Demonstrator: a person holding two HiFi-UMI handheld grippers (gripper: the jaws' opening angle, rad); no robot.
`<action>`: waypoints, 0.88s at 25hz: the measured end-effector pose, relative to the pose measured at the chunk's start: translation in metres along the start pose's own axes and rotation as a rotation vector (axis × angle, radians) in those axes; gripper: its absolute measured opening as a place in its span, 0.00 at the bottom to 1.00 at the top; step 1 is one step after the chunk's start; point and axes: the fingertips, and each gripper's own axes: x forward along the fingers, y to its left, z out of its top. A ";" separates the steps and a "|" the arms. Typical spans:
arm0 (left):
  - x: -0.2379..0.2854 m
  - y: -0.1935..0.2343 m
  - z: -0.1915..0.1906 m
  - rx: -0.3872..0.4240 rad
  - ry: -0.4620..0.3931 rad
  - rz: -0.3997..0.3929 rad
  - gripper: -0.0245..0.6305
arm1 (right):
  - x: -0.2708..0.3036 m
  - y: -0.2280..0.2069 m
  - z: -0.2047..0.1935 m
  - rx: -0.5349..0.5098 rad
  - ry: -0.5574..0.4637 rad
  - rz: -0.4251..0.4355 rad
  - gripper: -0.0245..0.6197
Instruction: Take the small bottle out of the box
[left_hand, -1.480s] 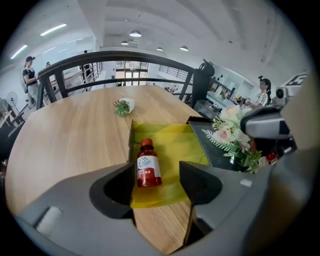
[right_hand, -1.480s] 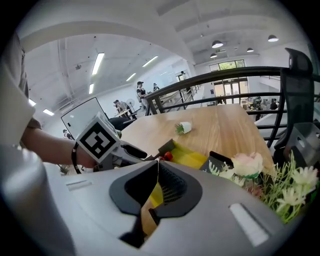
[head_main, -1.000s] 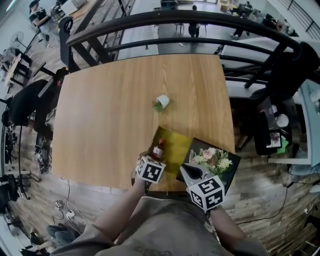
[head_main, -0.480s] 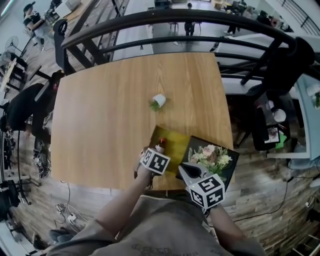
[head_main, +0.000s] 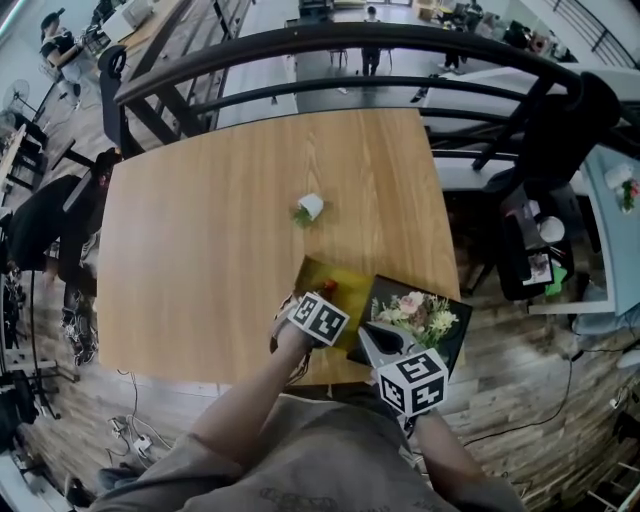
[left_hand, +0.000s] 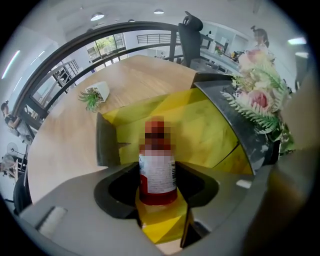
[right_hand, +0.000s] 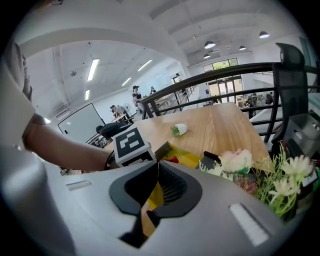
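A small bottle (left_hand: 157, 170) with a red cap and a white and red label stands upright in the open yellow box (left_hand: 205, 125). In the head view only its cap (head_main: 330, 287) shows beyond the marker cube. My left gripper (left_hand: 157, 189) is shut on the bottle's lower body, a dark pad pressing each side. The box (head_main: 348, 282) sits at the table's near edge. My right gripper (head_main: 372, 336) is at the box's right side. In the right gripper view, that gripper (right_hand: 156, 165) has its tips together on a thin yellow wall of the box (right_hand: 150, 197).
A black lid (head_main: 452, 342) holding pink and white flowers (head_main: 415, 312) leans against the box's right side. A small white pot with a green plant (head_main: 306, 209) lies mid-table. The wooden table (head_main: 200, 260) ends just below the box. A dark railing (head_main: 330, 45) runs behind.
My left gripper has slid forward around the bottle and closed on it, and its cube now hides most of the bottle in the head view. The right gripper has stayed at the box.
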 end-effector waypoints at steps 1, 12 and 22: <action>0.000 -0.002 0.001 0.007 -0.005 -0.015 0.37 | 0.000 -0.001 0.000 0.001 -0.001 -0.007 0.06; -0.054 0.001 0.016 -0.099 -0.244 -0.166 0.37 | -0.014 -0.006 0.021 -0.012 -0.048 -0.069 0.06; -0.184 0.040 0.033 -0.173 -0.538 -0.188 0.37 | -0.038 0.006 0.085 -0.092 -0.177 -0.148 0.06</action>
